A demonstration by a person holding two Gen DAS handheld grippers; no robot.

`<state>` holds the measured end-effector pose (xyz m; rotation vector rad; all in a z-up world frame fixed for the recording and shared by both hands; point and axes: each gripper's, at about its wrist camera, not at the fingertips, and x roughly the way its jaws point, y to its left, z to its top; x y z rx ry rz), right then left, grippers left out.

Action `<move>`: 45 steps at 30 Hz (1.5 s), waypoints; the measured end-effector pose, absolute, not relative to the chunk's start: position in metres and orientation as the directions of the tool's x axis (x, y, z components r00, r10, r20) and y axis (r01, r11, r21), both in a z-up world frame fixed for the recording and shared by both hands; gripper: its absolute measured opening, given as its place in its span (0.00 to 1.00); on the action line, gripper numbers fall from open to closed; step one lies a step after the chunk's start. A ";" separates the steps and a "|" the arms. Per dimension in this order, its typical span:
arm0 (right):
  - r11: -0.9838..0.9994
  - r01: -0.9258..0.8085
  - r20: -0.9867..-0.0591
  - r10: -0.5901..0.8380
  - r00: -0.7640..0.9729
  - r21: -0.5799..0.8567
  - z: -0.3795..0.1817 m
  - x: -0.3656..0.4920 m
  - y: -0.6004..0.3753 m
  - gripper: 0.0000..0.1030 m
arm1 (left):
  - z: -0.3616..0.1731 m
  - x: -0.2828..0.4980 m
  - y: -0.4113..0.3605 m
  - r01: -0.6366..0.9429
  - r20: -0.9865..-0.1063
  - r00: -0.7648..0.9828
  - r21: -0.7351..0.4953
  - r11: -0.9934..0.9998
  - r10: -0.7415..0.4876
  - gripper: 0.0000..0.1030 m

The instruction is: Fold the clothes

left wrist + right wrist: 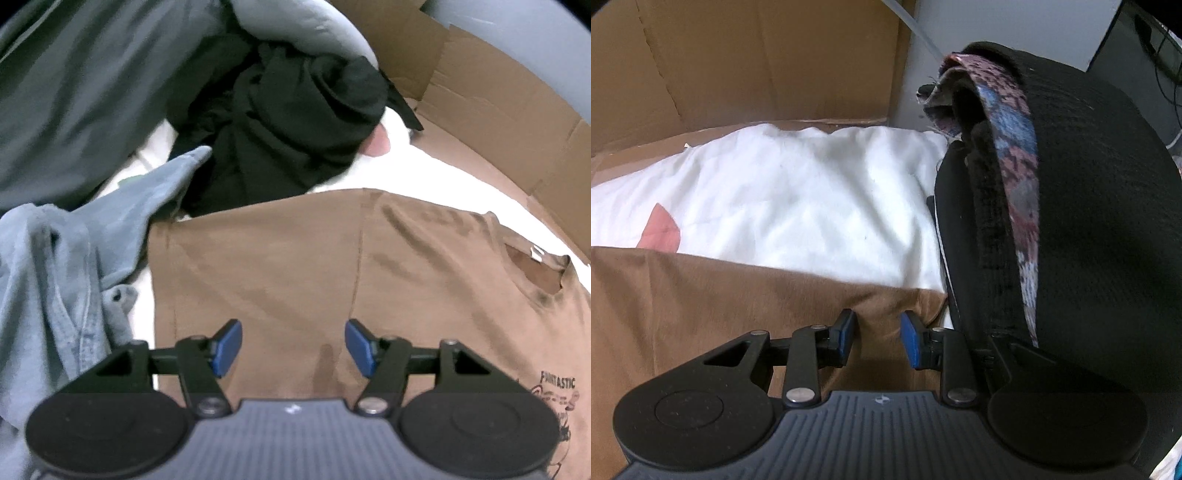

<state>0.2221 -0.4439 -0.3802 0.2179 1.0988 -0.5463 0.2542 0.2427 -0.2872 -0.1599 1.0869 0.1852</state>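
Brown T-shirt [280,266] spread on the white sheet [798,206].
My left gripper [293,343] hangs apart over it; my right gripper [877,338], jaws parted, straddles its raised fold.

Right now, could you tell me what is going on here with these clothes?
A person holding a gripper in each hand is folding a brown T-shirt spread on a white sheet. The left gripper hovers open above the shirt's middle, gripping nothing. The right gripper sits over the shirt's edge, jaws apart, with a ridge of brown fabric between them. A black garment and a blue-grey garment lie unfolded beside the shirt.
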 end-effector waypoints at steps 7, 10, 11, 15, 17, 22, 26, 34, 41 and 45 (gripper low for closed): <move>0.831 0.546 -0.885 -0.329 0.329 -0.106 -0.380 0.234 -0.449 0.33 | -0.285 0.266 0.233 -0.201 -0.877 0.477 -0.049 0.978 0.055 0.64; 0.835 0.542 -0.883 -0.320 0.342 -0.093 -0.369 0.236 -0.440 0.33 | -0.282 0.273 0.227 -0.188 -0.870 0.493 -0.069 0.980 0.033 0.64; 0.837 0.539 -0.883 -0.317 0.347 -0.089 -0.365 0.236 -0.437 0.34 | -0.281 0.276 0.224 -0.180 -0.866 0.500 -0.074 0.981 0.026 0.64; 0.868 0.491 -0.874 -0.292 0.388 -0.072 -0.351 0.238 -0.417 0.34 | -0.278 0.289 0.212 -0.152 -0.850 0.527 -0.087 0.984 0.006 0.64; 0.887 0.461 -0.868 -0.241 0.433 -0.016 -0.346 0.239 -0.404 0.34 | -0.279 0.296 0.205 -0.143 -0.844 0.536 -0.098 0.985 -0.006 0.64; 0.924 0.375 -0.844 -0.139 0.517 0.077 -0.342 0.248 -0.363 0.34 | -0.289 0.314 0.184 -0.103 -0.839 0.543 -0.093 0.990 -0.022 0.64; 0.941 0.319 -0.843 -0.075 0.533 0.118 -0.348 0.265 -0.339 0.34 | -0.307 0.325 0.178 -0.110 -0.852 0.524 -0.075 0.991 -0.006 0.64; 0.940 0.318 -0.852 -0.066 0.519 0.121 -0.368 0.282 -0.329 0.34 | -0.333 0.343 0.179 -0.138 -0.866 0.499 -0.029 0.990 0.044 0.64; 0.920 0.380 -0.851 -0.125 0.510 0.093 -0.377 0.297 -0.339 0.33 | -0.346 0.356 0.178 -0.149 -0.867 0.491 0.008 0.989 0.081 0.66; 0.905 0.422 -0.840 -0.183 0.511 0.059 -0.381 0.306 -0.334 0.33 | -0.346 0.364 0.177 -0.144 -0.859 0.504 0.024 0.989 0.094 0.67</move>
